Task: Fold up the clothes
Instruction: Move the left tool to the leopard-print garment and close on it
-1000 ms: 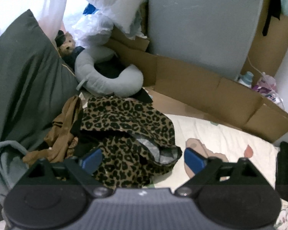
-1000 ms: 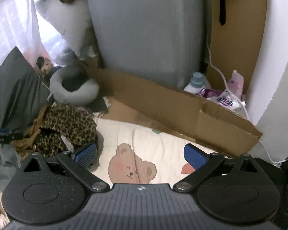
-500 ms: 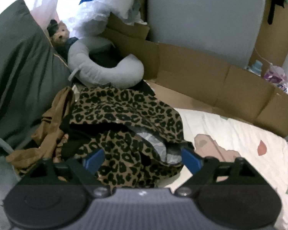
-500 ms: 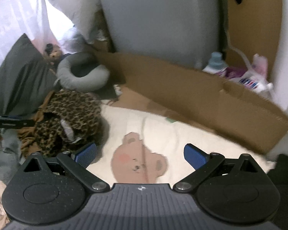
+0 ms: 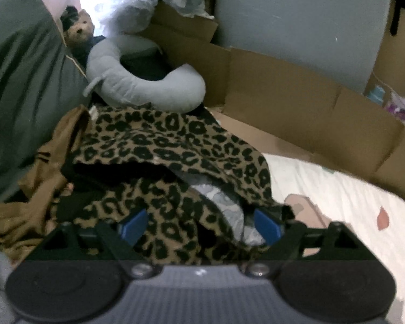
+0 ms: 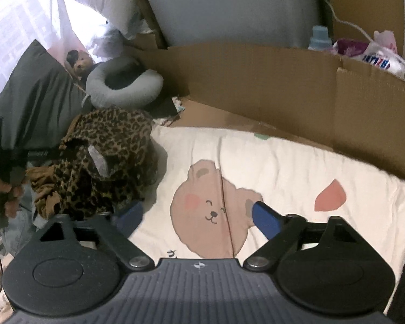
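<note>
Both claws had sunk toward the bed (image 6: 297, 167): left claw (image 5: 199, 225) wide, straddling the leopard-print garment (image 5: 175, 145) heaped at the sheet's left edge; right claw (image 6: 195, 216) empty, jaws closing. Pinching one layer would likely lift it cleanly.

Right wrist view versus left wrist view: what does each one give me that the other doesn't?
Only the right wrist view shows the bear print on the cream blanket whole, with the right gripper closing over it, holding nothing.

Only the left wrist view shows the left gripper, its fingers open around leopard-print fabric.

Both show the leopard-print garment, grey neck pillow, dark cushion and cardboard.
</note>
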`<state>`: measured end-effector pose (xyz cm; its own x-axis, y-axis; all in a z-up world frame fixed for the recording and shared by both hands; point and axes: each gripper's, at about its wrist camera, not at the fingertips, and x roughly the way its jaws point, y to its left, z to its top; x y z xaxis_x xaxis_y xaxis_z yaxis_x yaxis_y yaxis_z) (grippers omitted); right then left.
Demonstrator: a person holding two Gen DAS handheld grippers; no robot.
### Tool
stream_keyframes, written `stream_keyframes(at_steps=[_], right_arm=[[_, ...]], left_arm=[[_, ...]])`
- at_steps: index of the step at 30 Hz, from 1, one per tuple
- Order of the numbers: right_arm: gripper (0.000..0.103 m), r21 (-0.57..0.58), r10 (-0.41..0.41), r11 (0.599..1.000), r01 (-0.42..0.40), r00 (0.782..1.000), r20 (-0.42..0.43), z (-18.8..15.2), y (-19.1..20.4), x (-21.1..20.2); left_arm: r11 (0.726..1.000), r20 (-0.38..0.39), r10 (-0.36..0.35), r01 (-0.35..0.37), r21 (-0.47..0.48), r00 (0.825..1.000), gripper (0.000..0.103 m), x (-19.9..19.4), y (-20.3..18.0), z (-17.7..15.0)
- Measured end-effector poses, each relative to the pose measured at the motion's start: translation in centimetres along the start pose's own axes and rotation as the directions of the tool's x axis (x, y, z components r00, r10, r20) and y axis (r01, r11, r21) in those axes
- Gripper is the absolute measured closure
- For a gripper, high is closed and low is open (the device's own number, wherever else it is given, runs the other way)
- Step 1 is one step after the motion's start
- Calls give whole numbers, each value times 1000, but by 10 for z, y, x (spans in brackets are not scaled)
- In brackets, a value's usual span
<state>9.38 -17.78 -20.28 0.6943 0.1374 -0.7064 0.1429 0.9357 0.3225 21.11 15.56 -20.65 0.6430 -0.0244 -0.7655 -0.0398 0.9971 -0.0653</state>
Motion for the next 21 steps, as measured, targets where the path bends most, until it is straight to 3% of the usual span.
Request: stream_keyframes(at_steps=[4, 7, 11, 17, 21], right_arm=[[46, 26, 10, 1000, -9, 999, -35, -18, -5, 15], [48, 56, 20, 998, -17, 999, -46, -24, -6, 21], [48, 102, 32, 994, -25, 997, -64, -27, -7, 26], [48, 102, 36, 994, -29, 997, -63, -27, -1, 23], [48, 129, 44, 991, -36, 998, -55, -27, -1, 19]], left_arm=[[1000, 13, -1, 1, -18, 1000, 20, 16, -4, -1], [999, 24, 40, -40, -18, 999, 22, 25, -7, -4], [998, -8, 19, -20, -55, 1000, 25, 38, -5, -9], [997, -29, 34, -36, -73, 999, 77, 42, -7, -12], [998, -21, 53, -54, -40, 998, 95, 32, -14, -7]])
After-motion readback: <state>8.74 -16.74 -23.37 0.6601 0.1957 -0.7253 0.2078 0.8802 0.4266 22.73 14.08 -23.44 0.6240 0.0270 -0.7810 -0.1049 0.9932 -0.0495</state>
